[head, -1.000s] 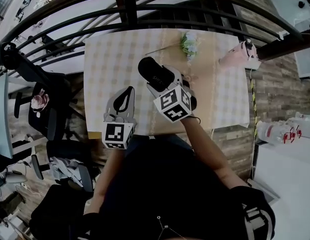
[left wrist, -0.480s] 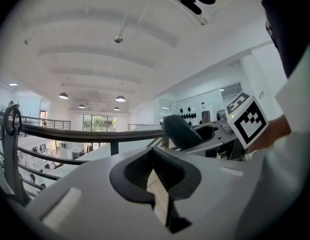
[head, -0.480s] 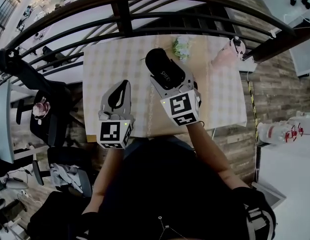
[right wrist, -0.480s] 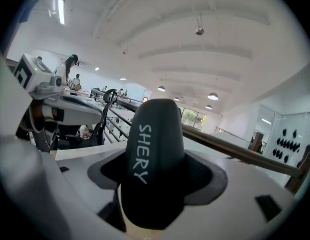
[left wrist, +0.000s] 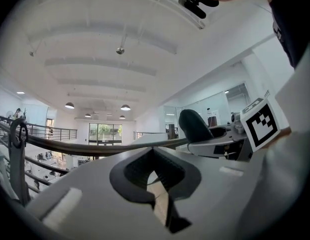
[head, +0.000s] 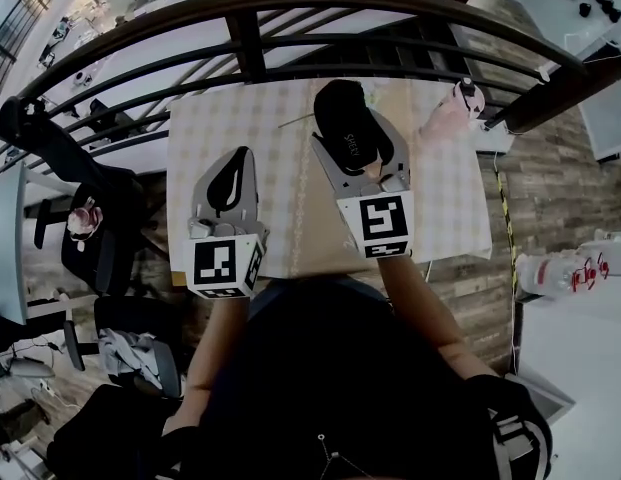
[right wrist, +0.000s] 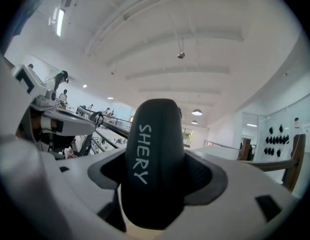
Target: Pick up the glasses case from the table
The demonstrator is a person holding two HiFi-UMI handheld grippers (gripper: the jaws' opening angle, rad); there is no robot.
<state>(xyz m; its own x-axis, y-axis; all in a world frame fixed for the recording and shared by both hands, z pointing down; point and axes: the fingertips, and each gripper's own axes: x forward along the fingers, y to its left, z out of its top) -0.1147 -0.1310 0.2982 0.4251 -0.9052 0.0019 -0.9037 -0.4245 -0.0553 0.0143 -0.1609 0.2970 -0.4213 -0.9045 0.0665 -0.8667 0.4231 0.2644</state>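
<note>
A black glasses case [head: 345, 123] with white lettering is held up above the checked table [head: 270, 168], clamped between the jaws of my right gripper [head: 358, 140]. In the right gripper view the glasses case [right wrist: 155, 159] fills the gap between the jaws and points up toward the ceiling. My left gripper [head: 230, 176] hovers over the table's left half with its jaws closed together and nothing in them. From the left gripper view, the raised case [left wrist: 194, 125] shows at the right.
A small bunch of pale flowers [head: 366, 96] lies at the table's far edge, partly behind the case. A pink-white object [head: 452, 113] rests at the far right corner. A dark curved railing [head: 290, 8] runs beyond the table. Chairs [head: 100, 228] stand at the left.
My right gripper has lifted the glasses case and swung it from pointing left to pointing away from me. The left gripper drifted slightly up and left.
</note>
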